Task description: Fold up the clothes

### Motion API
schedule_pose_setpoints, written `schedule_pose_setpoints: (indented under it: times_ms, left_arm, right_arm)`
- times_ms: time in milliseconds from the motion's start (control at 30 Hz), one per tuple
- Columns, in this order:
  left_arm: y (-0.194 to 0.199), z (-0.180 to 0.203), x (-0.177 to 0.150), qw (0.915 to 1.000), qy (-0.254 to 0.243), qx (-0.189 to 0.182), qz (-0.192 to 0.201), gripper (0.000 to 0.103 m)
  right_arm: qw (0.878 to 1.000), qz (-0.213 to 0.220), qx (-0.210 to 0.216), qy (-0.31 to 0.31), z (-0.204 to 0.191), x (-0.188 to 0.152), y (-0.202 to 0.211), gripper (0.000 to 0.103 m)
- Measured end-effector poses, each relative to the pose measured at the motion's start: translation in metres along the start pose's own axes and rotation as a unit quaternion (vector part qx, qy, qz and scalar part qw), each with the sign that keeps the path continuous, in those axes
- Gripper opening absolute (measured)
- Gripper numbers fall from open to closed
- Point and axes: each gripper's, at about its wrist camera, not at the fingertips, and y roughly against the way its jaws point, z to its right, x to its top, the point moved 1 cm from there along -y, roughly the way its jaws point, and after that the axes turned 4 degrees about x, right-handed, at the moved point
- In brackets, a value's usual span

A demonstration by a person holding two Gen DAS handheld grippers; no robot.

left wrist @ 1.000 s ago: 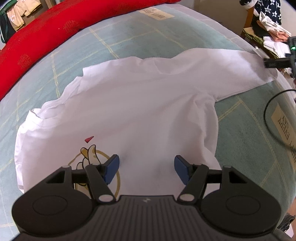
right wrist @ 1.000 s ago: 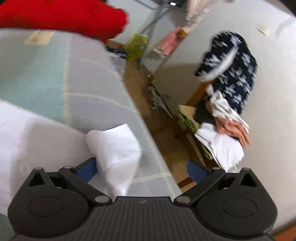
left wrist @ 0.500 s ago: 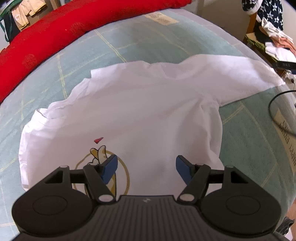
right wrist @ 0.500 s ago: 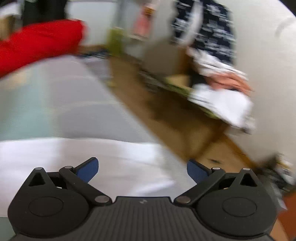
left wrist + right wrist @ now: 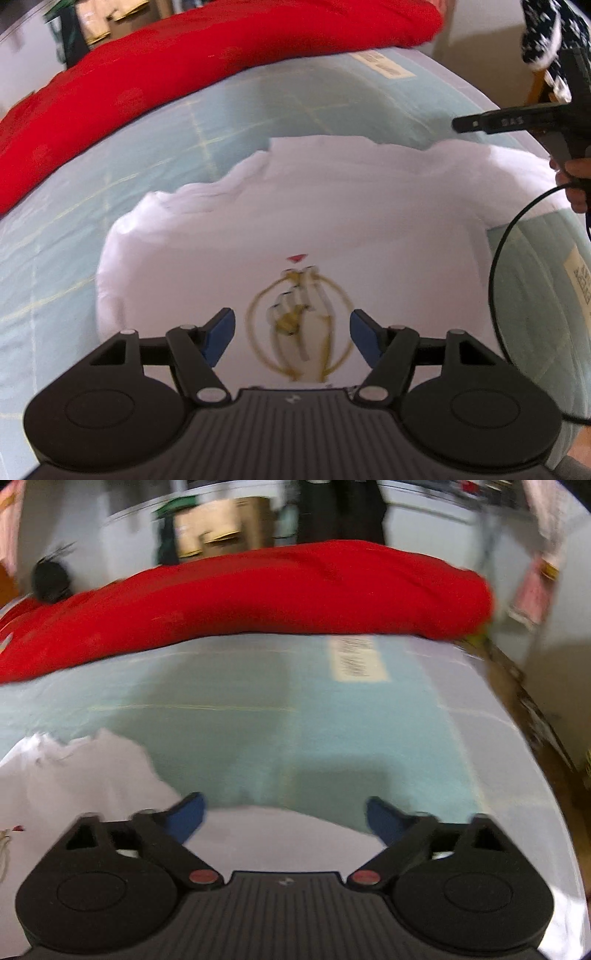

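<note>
Now both grippers, left (image 5: 291, 332) and right (image 5: 284, 819), hover with jaws released over the white T-shirt (image 5: 332, 221) on the bed (image 5: 221, 122).

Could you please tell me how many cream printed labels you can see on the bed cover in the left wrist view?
2. One label lies at the far end, below the red blanket; the other label sits at the right edge, beside the white T-shirt. The shirt may hide others.
</note>
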Motion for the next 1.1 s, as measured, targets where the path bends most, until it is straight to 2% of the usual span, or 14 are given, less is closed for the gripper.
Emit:
schedule_pose_setpoints:
  times_ms: [33,67,167,233,333,500,600,700,800,933,1033,1100]
  left_arm:
    - [0.000,-0.005,-0.002,1.0000,0.008,0.001,-0.001,0.069]
    - [0.000,-0.011,-0.005,0.9999,0.015,0.002,-0.002,0.069]
    - [-0.002,-0.025,-0.011,0.9994,0.035,0.004,-0.007,0.069]
    - [-0.003,-0.032,-0.013,0.9990,0.044,0.004,-0.008,0.069]
    - [-0.004,-0.040,-0.015,0.9986,0.053,0.004,-0.006,0.070]
    - [-0.011,-0.051,-0.016,0.9975,0.070,0.009,-0.006,0.070]
    - [-0.014,-0.054,-0.015,0.9971,0.076,0.008,-0.006,0.070]
    - [-0.015,-0.054,-0.012,0.9971,0.076,0.002,-0.004,0.070]
    - [-0.017,-0.054,-0.011,0.9973,0.073,-0.002,-0.004,0.070]
    - [-0.019,-0.055,-0.012,0.9972,0.075,-0.001,-0.007,0.070]
    - [-0.021,-0.056,-0.012,0.9972,0.074,0.000,-0.011,0.070]
    - [-0.022,-0.056,-0.012,0.9973,0.073,0.003,-0.012,0.070]
  right_arm:
    - [1.000,-0.007,0.020,0.002,-0.011,0.005,-0.005,0.071]
    - [0.999,-0.015,0.042,-0.002,-0.021,0.008,-0.009,0.067]
    - [0.994,-0.053,0.098,-0.017,-0.047,0.009,-0.026,0.067]
    - [0.989,-0.082,0.118,-0.019,-0.056,0.004,-0.041,0.067]
    - [0.989,-0.106,0.094,-0.028,-0.053,-0.004,-0.072,0.067]
    - [0.995,-0.056,0.063,-0.047,-0.033,0.018,-0.085,0.067]
    - [0.995,-0.036,0.077,-0.046,-0.024,0.036,-0.074,0.067]
    - [0.994,-0.049,0.097,-0.010,-0.026,0.042,-0.074,0.062]
    - [0.988,-0.076,0.134,0.022,-0.034,0.040,-0.085,0.054]
    - [0.981,-0.120,0.140,0.066,-0.054,0.030,-0.110,0.022]
    - [0.984,-0.105,0.121,0.079,-0.064,0.027,-0.117,0.017]
    - [0.988,-0.089,0.112,0.063,-0.066,0.034,-0.124,0.015]
